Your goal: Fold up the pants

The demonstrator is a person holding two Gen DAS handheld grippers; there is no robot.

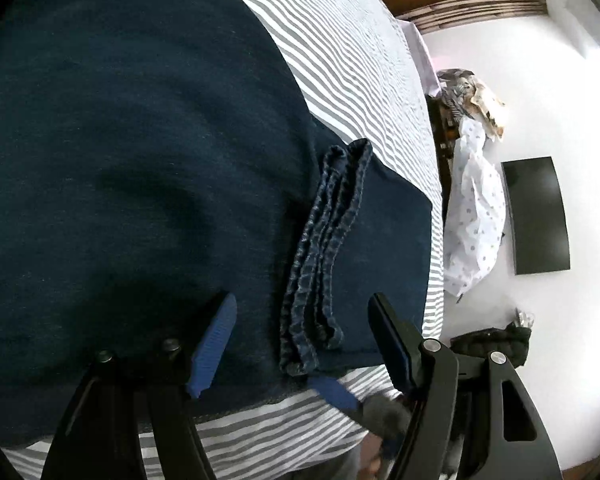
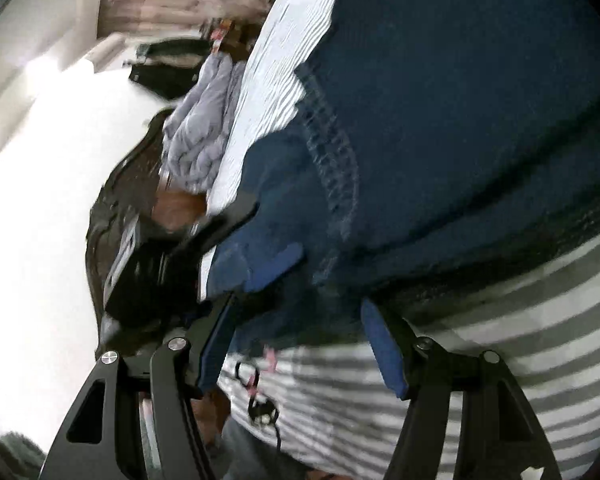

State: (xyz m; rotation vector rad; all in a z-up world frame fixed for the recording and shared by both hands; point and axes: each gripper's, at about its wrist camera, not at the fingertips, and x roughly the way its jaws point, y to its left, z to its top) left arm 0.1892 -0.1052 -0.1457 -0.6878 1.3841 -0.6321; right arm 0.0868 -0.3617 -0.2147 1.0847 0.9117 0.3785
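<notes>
Striped bedsheet (image 1: 352, 60) carries dark blue pants (image 1: 140, 160) (waistband (image 1: 324, 260) folded over), both grippers (image 1: 302, 340) (image 2: 296, 328) hovering, jaws spread, empty.

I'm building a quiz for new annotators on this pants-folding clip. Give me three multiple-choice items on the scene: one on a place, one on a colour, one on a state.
1. Where do the pants lie?
A. On the striped bedspread
B. On the white floor
C. Over a chair

2. What colour are the pads on the left claw?
A. Red
B. Blue
C. Yellow

3. How does the left claw stand?
A. Shut on the bedspread
B. Clamped on the black panel
C. Open, with the ribbed cuffs lying between its fingers

Answers:
1 A: the dark navy fabric is spread across the grey and white stripes.
2 B: both finger pads show blue in the left wrist view.
3 C: a wide gap separates the pads, and neither presses on the cuffs.
</notes>
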